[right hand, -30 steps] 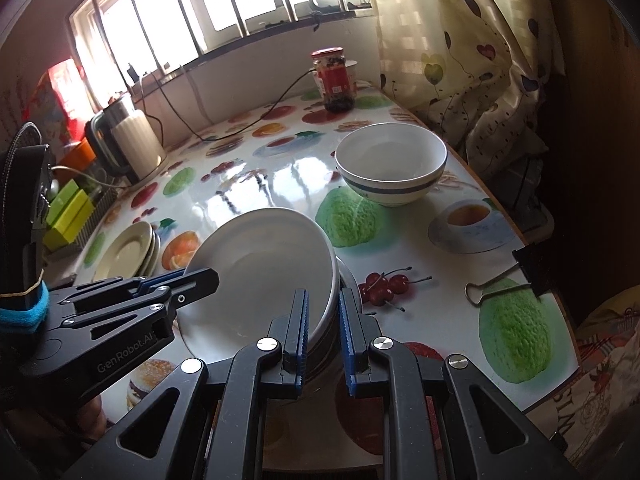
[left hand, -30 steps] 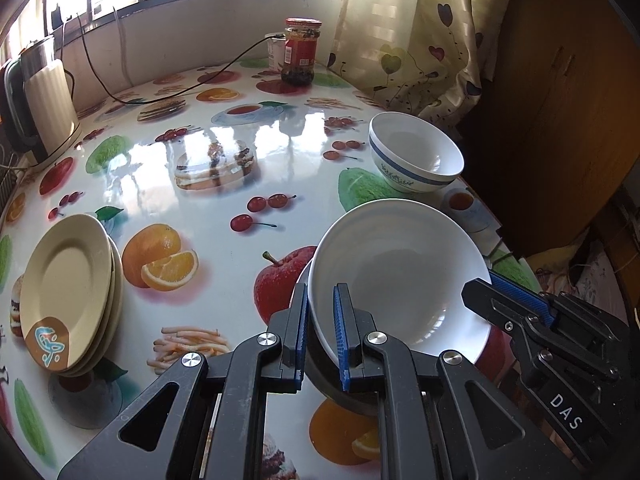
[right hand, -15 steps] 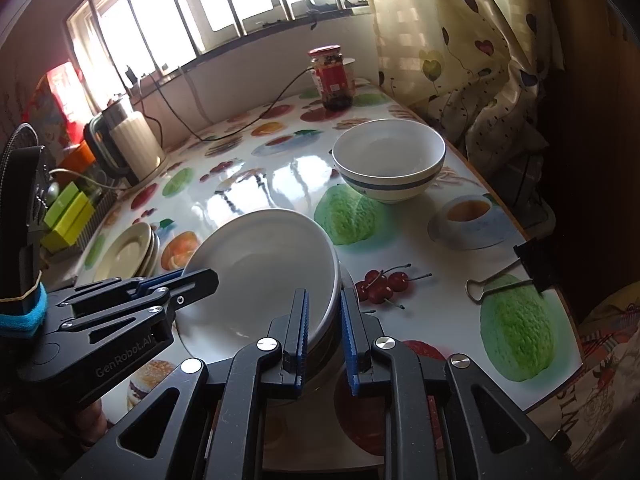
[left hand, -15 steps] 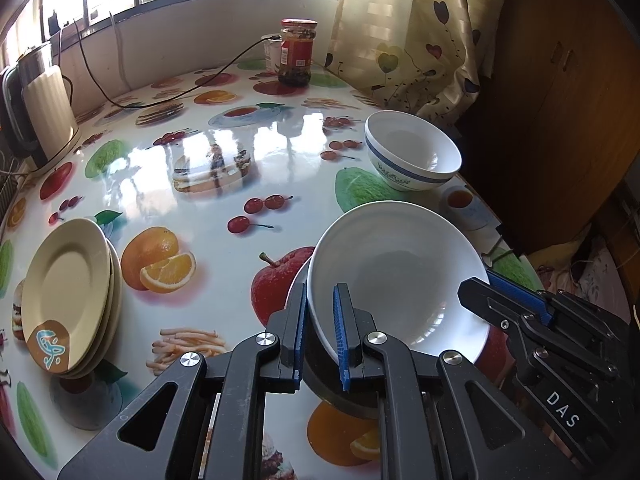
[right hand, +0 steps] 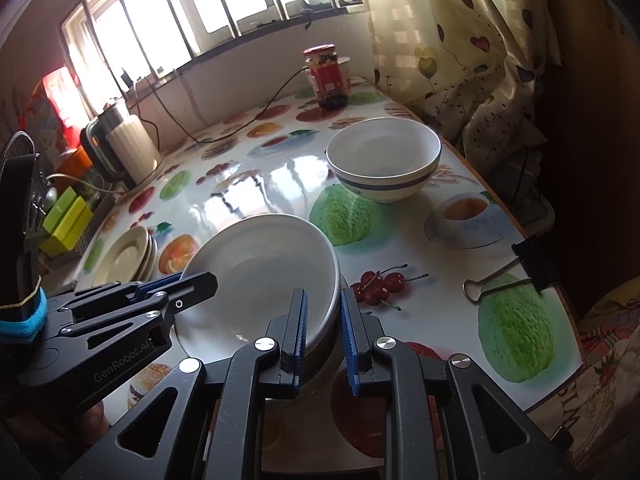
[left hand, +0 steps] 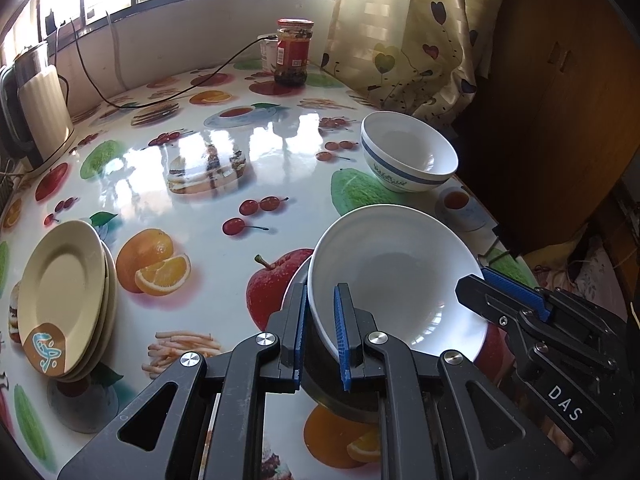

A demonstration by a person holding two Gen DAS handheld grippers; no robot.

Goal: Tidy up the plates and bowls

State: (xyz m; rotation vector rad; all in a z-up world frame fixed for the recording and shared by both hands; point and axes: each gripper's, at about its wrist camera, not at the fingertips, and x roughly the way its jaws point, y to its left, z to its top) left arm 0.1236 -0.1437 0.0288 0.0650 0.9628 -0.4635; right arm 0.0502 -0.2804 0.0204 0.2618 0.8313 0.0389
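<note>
A plain white bowl (left hand: 396, 276) (right hand: 260, 276) sits tilted in a darker bowl beneath it, near the table's front. My left gripper (left hand: 320, 336) is shut on its left rim. My right gripper (right hand: 323, 334) is shut on its right rim, and also shows in the left wrist view (left hand: 532, 312). A white bowl with a blue band (left hand: 408, 158) (right hand: 384, 160) stands behind it. A stack of cream plates (left hand: 64, 300) (right hand: 124, 258) lies at the left.
The table has a fruit-print cover (left hand: 208, 160). A kettle (left hand: 36, 120) stands at the far left, a jar (left hand: 294, 52) at the back by the curtain. A binder clip (right hand: 516, 268) lies at the right edge.
Both grippers and the white bowl have hardly moved; the views have shifted slightly.
</note>
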